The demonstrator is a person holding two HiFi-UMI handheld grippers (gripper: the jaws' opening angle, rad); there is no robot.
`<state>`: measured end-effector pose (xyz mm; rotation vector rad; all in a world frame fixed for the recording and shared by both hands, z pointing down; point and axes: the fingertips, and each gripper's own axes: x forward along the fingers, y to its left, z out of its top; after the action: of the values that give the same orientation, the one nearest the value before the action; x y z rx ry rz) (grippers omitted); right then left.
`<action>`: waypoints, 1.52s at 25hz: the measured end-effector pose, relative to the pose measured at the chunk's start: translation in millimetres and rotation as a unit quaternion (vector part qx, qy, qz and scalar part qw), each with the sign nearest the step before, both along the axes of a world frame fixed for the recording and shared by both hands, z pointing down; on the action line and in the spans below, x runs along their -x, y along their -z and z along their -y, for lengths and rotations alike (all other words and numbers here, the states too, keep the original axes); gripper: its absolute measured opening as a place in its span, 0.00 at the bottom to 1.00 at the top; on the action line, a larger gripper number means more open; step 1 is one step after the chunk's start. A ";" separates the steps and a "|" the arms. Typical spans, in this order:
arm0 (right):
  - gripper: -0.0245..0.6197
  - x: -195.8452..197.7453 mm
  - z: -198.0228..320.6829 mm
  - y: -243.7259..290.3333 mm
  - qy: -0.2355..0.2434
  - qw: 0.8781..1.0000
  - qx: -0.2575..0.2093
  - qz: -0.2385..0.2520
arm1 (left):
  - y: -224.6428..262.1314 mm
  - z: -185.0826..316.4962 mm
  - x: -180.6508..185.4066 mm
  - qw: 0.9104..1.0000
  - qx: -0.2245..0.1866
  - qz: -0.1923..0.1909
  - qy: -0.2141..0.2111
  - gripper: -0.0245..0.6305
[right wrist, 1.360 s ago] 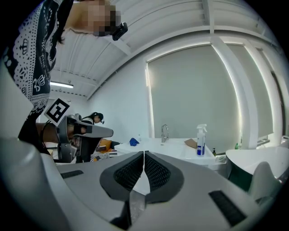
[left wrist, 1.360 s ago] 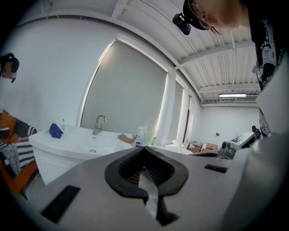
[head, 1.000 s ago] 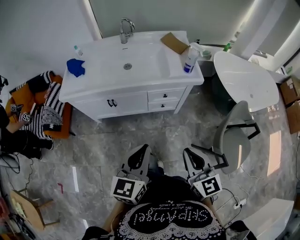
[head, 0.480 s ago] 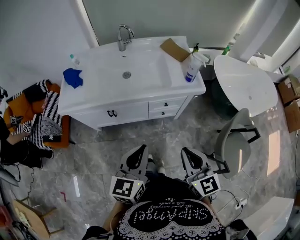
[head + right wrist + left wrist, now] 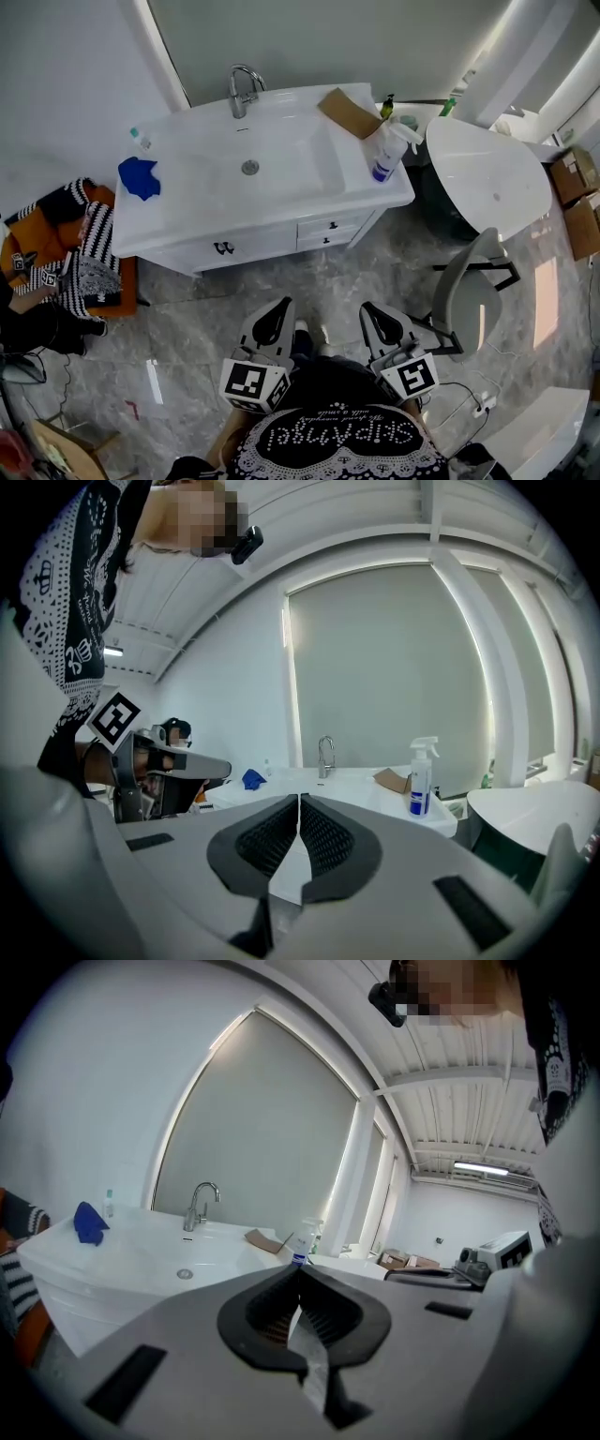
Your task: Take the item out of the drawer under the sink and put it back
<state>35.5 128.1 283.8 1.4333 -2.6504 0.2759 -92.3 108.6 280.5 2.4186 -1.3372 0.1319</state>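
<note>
The white sink cabinet (image 5: 281,202) stands ahead with its faucet (image 5: 242,89) at the back. Two small drawers (image 5: 328,226) sit closed under the right part of the counter, next to a door with a dark handle (image 5: 223,248). My left gripper (image 5: 281,305) and right gripper (image 5: 367,309) are held side by side over the floor, well short of the cabinet. Both are shut with nothing between the fingers. The left gripper view shows the left gripper (image 5: 300,1267) aimed at the basin, and the right gripper view shows the right gripper (image 5: 299,797) aimed at the counter.
On the counter are a spray bottle (image 5: 384,155), a cardboard piece (image 5: 349,112), a blue cloth (image 5: 139,176) and a small bottle (image 5: 139,139). A round white table (image 5: 487,169) and a grey chair (image 5: 464,281) stand at the right. An orange seat (image 5: 122,277) with striped fabric is at the left.
The sink cabinet has come closer and lower in the head view as I move toward it. Both grippers stay shut and side by side.
</note>
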 end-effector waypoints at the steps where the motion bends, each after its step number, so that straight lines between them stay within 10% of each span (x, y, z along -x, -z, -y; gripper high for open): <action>1: 0.07 2.0 2.8 -1.1 -0.002 1.000 0.001 0.000 | -0.8 2.6 1.9 1.000 0.001 0.000 -0.003 0.05; 38: 0.07 66.2 7.1 -2.8 0.047 0.999 -0.013 -0.006 | -5.5 -7.0 72.9 0.999 -0.005 -0.006 0.047 0.04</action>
<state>-30.7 121.0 286.5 1.3086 -2.7116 0.2244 -165.2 115.6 286.0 2.3550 -1.4468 0.0872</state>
